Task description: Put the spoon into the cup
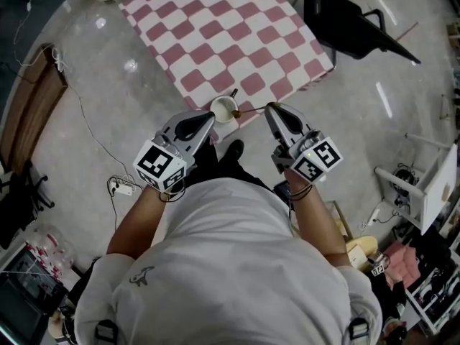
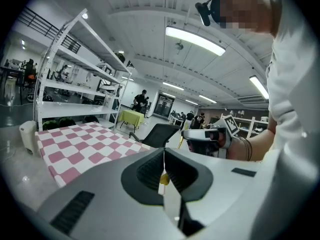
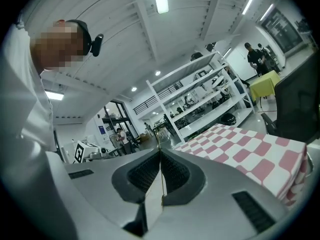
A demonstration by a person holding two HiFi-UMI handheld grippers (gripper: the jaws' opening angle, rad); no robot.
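Over table point(image 1: 215, 34) edge: R gripper point(image 1: 270, 108) clamped tight on thin spoon point(image 1: 250, 111), handle end; stiff, light, prob slippery. L gripper point(image 1: 212, 118) closed, apparently pinching cup point(image 1: 223, 108) rim; fragile.

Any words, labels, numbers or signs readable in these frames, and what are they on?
No readable text anywhere.
Left gripper's cube and right gripper's cube: black-and-white square marker patterns, no letters.
Small grey emblem on the white shirt: a figure, no words.
Blue wall sign: too small to read.
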